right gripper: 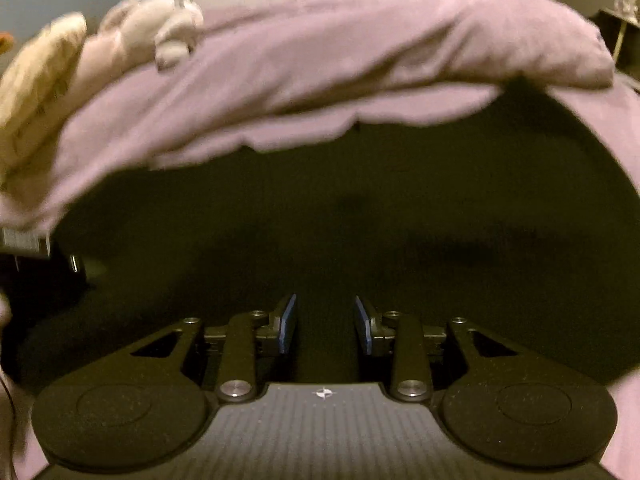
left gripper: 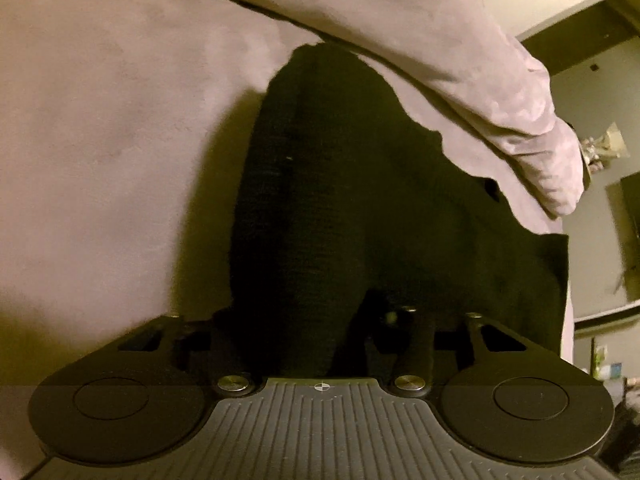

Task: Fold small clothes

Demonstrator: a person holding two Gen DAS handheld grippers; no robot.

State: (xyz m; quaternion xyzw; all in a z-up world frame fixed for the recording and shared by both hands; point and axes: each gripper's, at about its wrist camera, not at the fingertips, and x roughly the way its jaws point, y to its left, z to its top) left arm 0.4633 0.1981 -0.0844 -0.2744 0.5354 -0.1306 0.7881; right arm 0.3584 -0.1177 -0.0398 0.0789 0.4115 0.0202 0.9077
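Two grippers are over one black garment (left gripper: 360,208) spread on a pinkish-mauve bed cover (left gripper: 112,128). In the left wrist view, a raised fold of the garment runs down between the arms of the left gripper (left gripper: 316,340) and hides its fingertips; whether the pads press on the cloth cannot be told. A bunched mauve duvet (left gripper: 500,92) overlaps the garment's far right edge. In the right wrist view, the right gripper (right gripper: 326,322) has its blue-padded fingers (right gripper: 289,322) held apart, the dark cloth lying flat beneath and between them, not visibly pinched. Pale plush items (right gripper: 160,36) sit at far left on the duvet.
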